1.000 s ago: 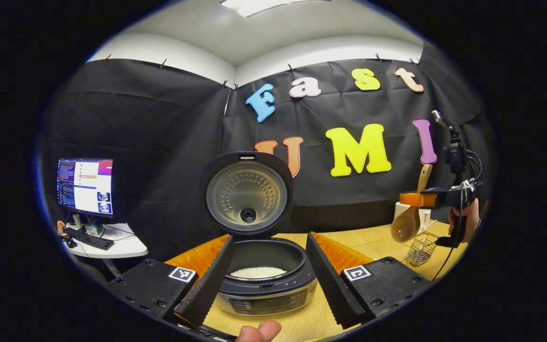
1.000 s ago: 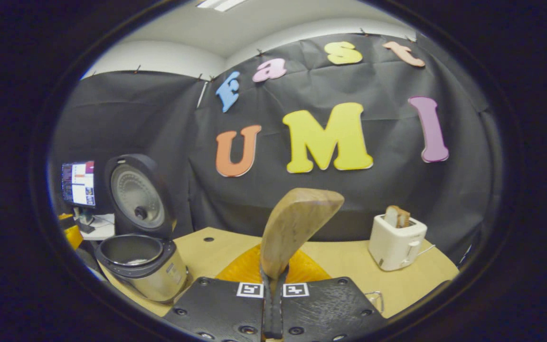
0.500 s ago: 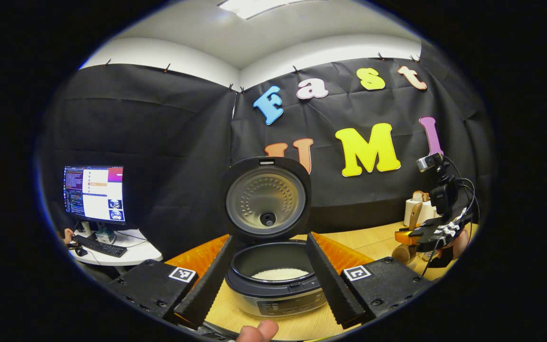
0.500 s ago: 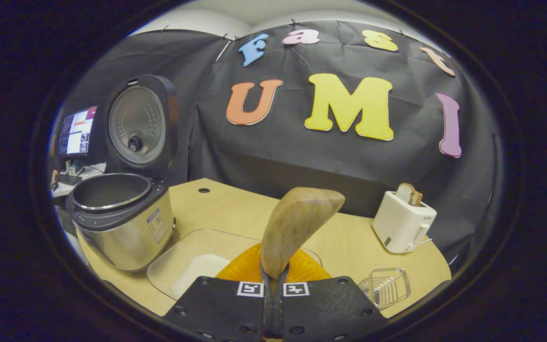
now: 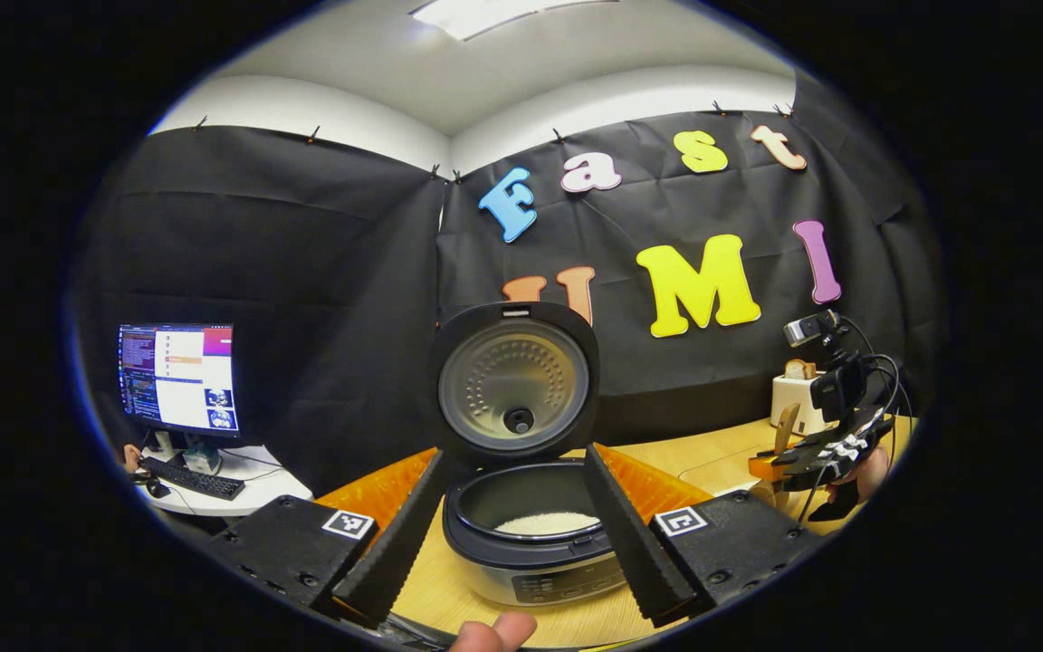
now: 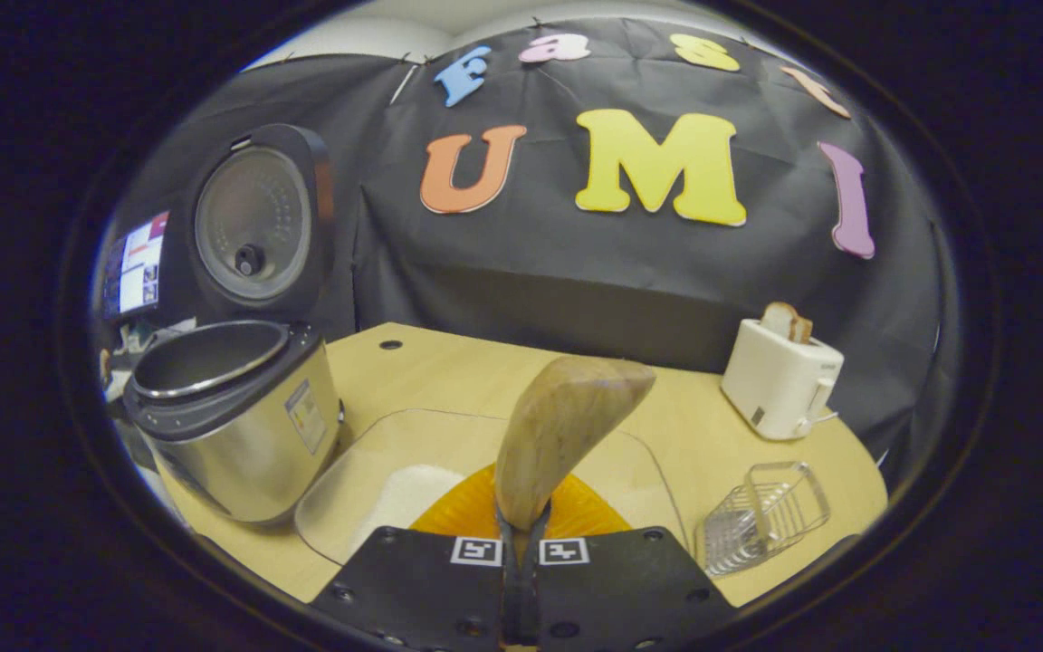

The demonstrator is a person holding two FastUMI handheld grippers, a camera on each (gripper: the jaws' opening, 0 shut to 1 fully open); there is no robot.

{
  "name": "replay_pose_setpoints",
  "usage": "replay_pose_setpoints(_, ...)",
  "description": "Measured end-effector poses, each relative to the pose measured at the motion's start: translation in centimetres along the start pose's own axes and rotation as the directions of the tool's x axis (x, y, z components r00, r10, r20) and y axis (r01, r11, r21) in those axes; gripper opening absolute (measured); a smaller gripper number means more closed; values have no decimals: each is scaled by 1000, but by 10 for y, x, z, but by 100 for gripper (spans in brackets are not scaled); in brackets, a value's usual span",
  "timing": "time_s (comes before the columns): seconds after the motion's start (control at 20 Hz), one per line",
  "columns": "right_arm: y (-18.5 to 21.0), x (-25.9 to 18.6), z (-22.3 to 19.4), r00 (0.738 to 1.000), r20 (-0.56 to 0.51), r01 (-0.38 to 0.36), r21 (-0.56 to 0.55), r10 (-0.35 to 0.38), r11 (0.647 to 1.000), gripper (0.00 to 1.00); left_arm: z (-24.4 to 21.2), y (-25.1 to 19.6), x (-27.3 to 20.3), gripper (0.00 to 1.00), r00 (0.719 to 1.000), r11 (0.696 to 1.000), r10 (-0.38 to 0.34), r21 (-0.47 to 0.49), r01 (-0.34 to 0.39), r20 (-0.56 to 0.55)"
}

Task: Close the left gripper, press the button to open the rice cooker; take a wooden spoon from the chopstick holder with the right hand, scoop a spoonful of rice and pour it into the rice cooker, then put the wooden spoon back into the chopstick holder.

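Wooden spoon (image 6: 562, 435) clamped upright in right gripper (image 6: 521, 580), above tray (image 6: 368, 471).

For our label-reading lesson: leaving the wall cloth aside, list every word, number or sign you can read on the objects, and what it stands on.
No text reads clearly.
Sticker on the rice cooker: blurred, unreadable.
Rice cooker's front panel: markings too small.
Monitor: too small to read.
Square markers on the left gripper: coded patterns, no words.
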State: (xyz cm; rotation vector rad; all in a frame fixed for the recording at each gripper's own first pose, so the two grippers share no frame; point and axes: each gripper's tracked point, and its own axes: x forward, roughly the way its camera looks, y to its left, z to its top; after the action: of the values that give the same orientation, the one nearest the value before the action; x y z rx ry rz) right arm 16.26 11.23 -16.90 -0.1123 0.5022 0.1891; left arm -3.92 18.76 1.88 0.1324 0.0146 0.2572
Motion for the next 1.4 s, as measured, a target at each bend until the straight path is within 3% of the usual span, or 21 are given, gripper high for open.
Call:
replay_pose_setpoints(0.25,26,3,2,998,-8,-59,89,60,994,0,-4,0,1,96,1000,1000,-9,-8,9,-16)
replay_pose_setpoints(0.55,42,5,5,993,-23,-102,251,112,963,0,-8,4,3,96,1000,1000,-10,-22,9,-27)
replay_pose_setpoints(0.9,42,11,10,979,-33,-156,513,201,844,0,-4,4,-1,96,1000,999,-10,-36,10,-21)
replay_pose_setpoints(1.15,22,7,13,967,7,-202,632,255,748,0,-3,-7,0,96,999,998,-43,-44,42,-21)
replay_pose_setpoints(1.4,-9,-6,28,972,81,-216,669,220,711,0,-4,-6,-1,96,999,998,-35,-50,33,-27)
